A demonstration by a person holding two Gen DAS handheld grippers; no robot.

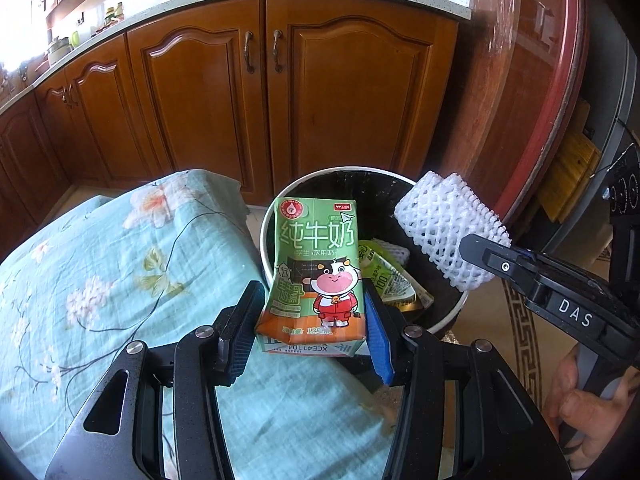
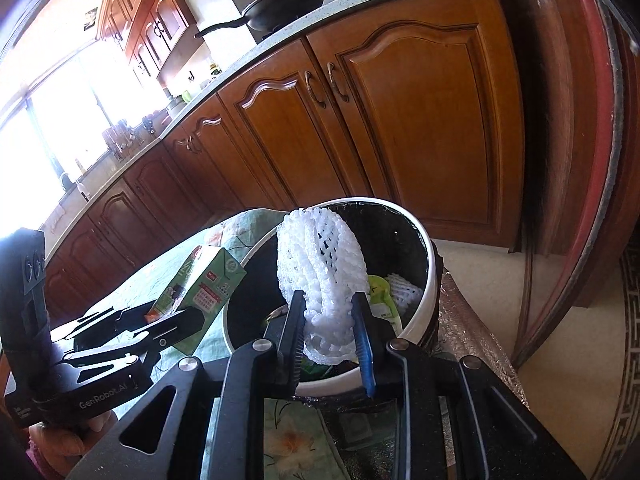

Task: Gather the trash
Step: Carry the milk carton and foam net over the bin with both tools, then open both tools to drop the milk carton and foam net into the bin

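Claws gripping milk carton (image 1: 316,276) and foam net (image 2: 320,280) over floral cloth (image 1: 120,272), wooden cabinets (image 1: 280,100) behind.

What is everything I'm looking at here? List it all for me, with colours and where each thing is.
milk carton: one, green with a cartoon cow, held over the bin's near rim
foam fruit net: one, white, held above the bin
trash bin: one, white rim with black liner, on the floor by the cabinets
trash in the bin: a yellow-green wrapper and another white net, inside
floral cloth: one, pale teal, spread left of the bin
cabinets: several doors, brown wood, behind the bin
wok: one, black, on the counter
left gripper: black, clamped on the carton
right gripper: black, pinching the net
hand: one in view, holding the right gripper's handle
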